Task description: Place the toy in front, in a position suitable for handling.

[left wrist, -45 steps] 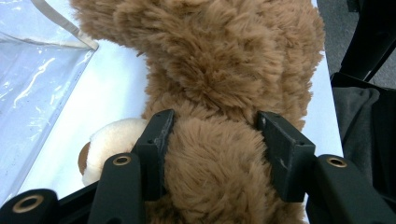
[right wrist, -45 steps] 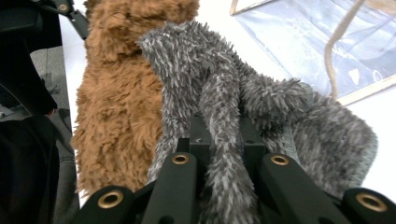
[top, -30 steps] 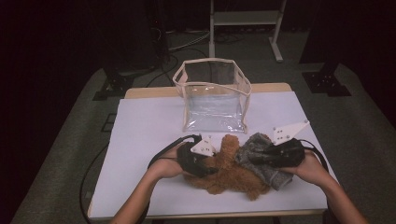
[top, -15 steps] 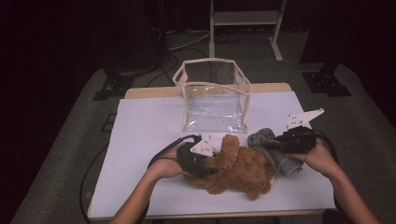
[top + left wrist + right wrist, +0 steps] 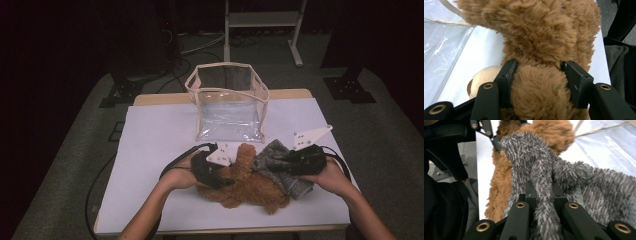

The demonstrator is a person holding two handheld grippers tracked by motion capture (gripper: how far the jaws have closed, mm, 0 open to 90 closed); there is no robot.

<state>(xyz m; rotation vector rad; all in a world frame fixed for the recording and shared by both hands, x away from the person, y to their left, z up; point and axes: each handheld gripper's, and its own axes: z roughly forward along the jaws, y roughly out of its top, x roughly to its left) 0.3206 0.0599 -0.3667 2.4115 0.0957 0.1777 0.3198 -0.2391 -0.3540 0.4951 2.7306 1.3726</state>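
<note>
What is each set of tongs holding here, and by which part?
Left tongs clamp the brown teddy bear around a thick furry part; which part is unclear. Right tongs pinch a thin limb of the grey plush toy.

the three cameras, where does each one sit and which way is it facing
High view: above the person's side of the table, looking forward and down at the clear bag; both forearms show.
Left gripper view: on the left gripper, looking along its jaws clamped on the brown teddy bear.
Right gripper view: on the right gripper, looking along its jaws pinching the grey plush toy.
Shared: both gripper views show the bear and bag.
</note>
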